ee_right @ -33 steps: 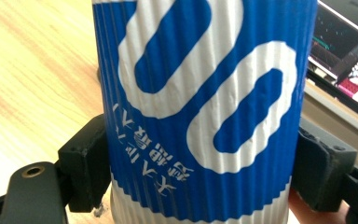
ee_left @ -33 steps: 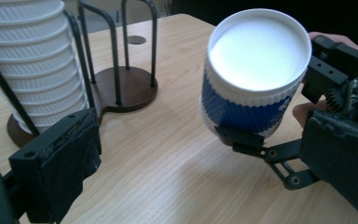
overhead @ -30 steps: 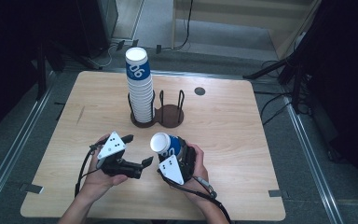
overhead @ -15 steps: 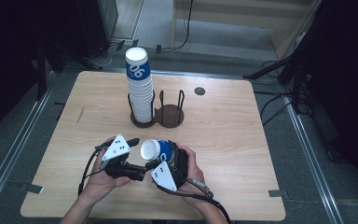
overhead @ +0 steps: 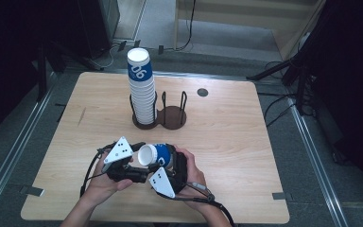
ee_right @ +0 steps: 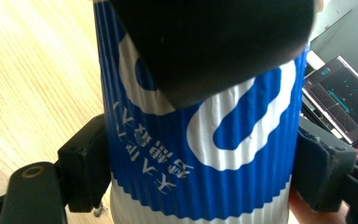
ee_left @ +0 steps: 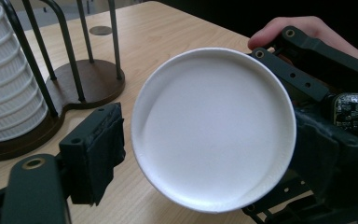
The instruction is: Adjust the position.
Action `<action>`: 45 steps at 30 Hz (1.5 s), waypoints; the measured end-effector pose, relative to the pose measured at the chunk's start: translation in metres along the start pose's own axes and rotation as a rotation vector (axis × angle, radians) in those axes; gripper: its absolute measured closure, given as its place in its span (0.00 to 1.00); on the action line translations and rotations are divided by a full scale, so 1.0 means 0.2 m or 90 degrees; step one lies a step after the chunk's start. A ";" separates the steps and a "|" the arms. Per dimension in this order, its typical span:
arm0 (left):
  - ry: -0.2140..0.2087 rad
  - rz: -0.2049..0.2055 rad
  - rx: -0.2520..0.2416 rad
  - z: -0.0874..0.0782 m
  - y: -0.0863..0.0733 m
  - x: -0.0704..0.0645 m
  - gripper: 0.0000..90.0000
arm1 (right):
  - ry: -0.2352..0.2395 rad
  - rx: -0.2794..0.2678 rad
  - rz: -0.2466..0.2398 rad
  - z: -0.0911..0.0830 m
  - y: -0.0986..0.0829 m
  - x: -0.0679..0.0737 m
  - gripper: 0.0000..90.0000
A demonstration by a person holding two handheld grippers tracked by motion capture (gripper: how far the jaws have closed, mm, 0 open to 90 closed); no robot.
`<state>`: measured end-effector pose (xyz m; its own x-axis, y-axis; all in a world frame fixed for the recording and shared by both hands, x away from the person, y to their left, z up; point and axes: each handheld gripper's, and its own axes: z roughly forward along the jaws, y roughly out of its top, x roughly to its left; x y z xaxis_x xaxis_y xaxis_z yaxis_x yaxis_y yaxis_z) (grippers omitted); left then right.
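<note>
a: where is the blue cup (overhead: pixel 157 155) now?
b: pinched by the right gripper (overhead: pixel 163 166), in front of the cup stack (overhead: pixel 142 90); it lies sideways, mouth towards the left gripper (overhead: pixel 133 152); that one is spread, nearest the rim.

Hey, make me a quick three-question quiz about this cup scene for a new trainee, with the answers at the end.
1. True or false: the right hand-held gripper is clamped on the blue paper cup.
2. Which way does that cup's open mouth face: A) toward the left hand-held gripper, B) straight up, C) down at the table?
3. Fill in: the wooden holder has two rings; the stack of cups fills the ____ one in the high view.

Key
1. True: a jaw presses each side of it.
2. A: the left gripper view looks into its white inside.
3. Left; the right ring holds nothing.
</note>
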<state>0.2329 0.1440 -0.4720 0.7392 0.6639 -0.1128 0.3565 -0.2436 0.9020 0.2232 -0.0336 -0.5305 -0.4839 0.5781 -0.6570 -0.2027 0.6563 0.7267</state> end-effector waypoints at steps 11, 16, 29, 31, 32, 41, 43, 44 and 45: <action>-0.001 -0.007 0.017 0.00 0.01 -0.01 0.30 | -0.002 -0.004 -0.014 0.00 -0.01 0.00 0.20; -0.003 -0.007 0.013 0.00 0.01 -0.01 0.31 | -0.009 0.003 -0.017 0.00 0.00 0.00 0.18; 0.059 -0.040 -0.011 -0.03 0.01 0.05 0.32 | 0.028 -0.016 0.032 -0.03 0.03 -0.05 0.08; 0.064 -0.044 -0.017 -0.03 0.01 0.07 0.32 | 0.030 -0.020 0.037 -0.04 0.03 -0.06 0.07; 0.069 -0.045 -0.016 -0.03 0.01 0.07 0.32 | 0.029 -0.022 0.038 -0.05 0.03 -0.07 0.06; 0.091 -0.045 -0.022 -0.06 0.00 0.09 0.32 | 0.017 -0.015 0.080 -0.07 0.03 -0.12 0.05; 0.101 -0.043 -0.022 -0.06 0.00 0.09 0.32 | 0.012 -0.012 0.087 -0.07 0.03 -0.13 0.05; 0.107 -0.044 -0.026 -0.07 0.00 0.09 0.32 | 0.009 -0.005 0.094 -0.07 0.02 -0.13 0.05; 0.106 -0.046 -0.030 -0.07 0.00 0.09 0.32 | 0.009 -0.005 0.094 -0.07 0.02 -0.13 0.05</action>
<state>0.2384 0.1660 -0.4686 0.6064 0.7872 -0.1119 0.3754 -0.1594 0.9130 0.2233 -0.0527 -0.5076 -0.5204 0.6613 -0.5403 -0.1350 0.5610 0.8167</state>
